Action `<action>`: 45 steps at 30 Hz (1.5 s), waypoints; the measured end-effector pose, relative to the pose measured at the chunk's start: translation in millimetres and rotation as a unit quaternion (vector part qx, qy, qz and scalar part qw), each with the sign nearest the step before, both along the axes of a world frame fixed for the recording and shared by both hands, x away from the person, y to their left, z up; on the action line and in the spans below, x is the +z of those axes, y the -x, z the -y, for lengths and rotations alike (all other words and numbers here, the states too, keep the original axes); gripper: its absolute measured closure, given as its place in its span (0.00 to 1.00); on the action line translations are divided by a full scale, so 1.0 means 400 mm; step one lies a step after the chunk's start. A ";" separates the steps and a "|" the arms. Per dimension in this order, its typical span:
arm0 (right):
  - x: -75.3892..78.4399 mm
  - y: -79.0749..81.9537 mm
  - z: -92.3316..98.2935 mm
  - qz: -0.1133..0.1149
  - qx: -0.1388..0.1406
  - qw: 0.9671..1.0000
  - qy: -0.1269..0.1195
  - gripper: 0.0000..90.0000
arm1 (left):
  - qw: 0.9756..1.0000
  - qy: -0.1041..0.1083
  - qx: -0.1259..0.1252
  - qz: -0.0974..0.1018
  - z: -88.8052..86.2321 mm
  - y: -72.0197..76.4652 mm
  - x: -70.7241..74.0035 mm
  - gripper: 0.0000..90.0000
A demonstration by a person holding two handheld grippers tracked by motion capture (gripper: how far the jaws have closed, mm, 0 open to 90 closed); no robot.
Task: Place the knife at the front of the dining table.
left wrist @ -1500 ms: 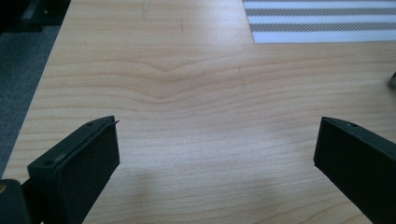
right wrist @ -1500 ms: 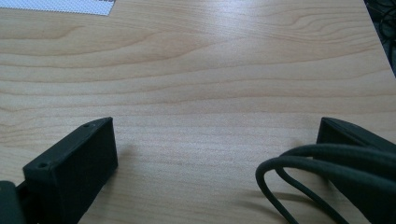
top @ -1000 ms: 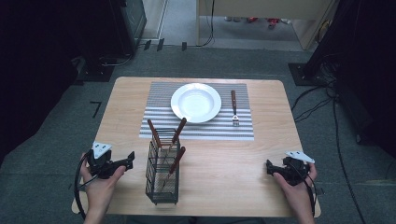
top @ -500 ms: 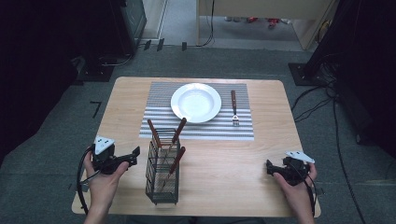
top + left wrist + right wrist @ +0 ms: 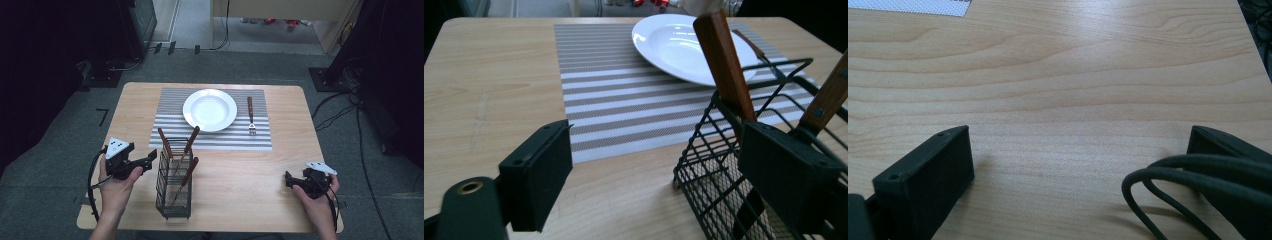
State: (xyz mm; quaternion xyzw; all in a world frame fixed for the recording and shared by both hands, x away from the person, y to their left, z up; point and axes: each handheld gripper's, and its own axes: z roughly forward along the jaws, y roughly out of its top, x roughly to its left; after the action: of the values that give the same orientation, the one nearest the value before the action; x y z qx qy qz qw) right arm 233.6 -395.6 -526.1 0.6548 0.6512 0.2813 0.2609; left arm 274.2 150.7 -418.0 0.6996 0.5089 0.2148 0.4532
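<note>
With its jaws spread but just narrowing on nothing, the left gripper (image 5: 148,161) nears the wire cutlery caddy (image 5: 174,181) at the table's seven o'clock, needing alignment on a wooden-handled utensil (image 5: 164,141); the right gripper (image 5: 288,179) rests released.

A black wire-mesh caddy (image 5: 174,187) stands upright on the table's near-left part, holding three leaning wooden-handled utensils (image 5: 189,141).

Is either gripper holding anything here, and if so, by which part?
Nothing is held. The left gripper, jaws just closing, nears the wire caddy; the right gripper rests open over bare table.
</note>
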 end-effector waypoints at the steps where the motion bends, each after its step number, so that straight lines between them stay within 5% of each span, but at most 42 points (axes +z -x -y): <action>1: 0.000 0.000 0.000 0.000 0.000 1.000 0.000 0.00 | 1.000 0.008 -0.007 0.000 -0.001 -0.005 0.002 0.17; 4: 0.000 0.000 0.000 0.000 0.000 1.000 0.000 0.00 | 0.999 0.030 -0.023 0.005 -0.005 -0.017 0.007 0.32; 9: 0.000 0.000 0.000 0.000 0.000 1.000 0.000 0.00 | 0.997 0.062 -0.053 0.007 -0.006 -0.037 0.010 0.41; 19: 0.000 0.000 0.000 0.000 0.000 1.000 0.000 0.00 | 0.986 0.111 -0.122 -0.008 -0.003 -0.085 0.011 0.49; 27: 0.000 0.000 0.000 0.001 0.001 1.000 0.000 0.00 | 0.980 0.127 -0.150 -0.027 0.011 -0.117 -0.001 0.48; 32: 0.000 0.000 0.000 0.000 0.000 1.000 0.000 0.00 | 0.977 0.137 -0.161 -0.020 0.015 -0.122 0.004 0.55; 37: 0.000 0.000 0.000 0.001 0.000 1.000 0.000 0.00 | 0.978 0.121 -0.168 -0.009 0.021 -0.110 0.013 0.59; 42: 0.000 0.000 0.000 0.001 0.000 1.000 0.000 0.00 | 0.975 0.135 -0.179 0.007 0.016 -0.098 0.025 0.58; 45: 0.000 0.000 0.000 0.000 0.000 1.000 0.000 0.00 | 0.976 0.128 -0.178 0.002 0.018 -0.102 0.024 0.58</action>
State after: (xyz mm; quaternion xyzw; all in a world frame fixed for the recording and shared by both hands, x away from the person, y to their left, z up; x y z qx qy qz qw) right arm 233.7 -395.8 -526.2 0.6543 0.6514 0.2815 0.2613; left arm 314.9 143.5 -408.5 0.7144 0.3984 0.0652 0.5715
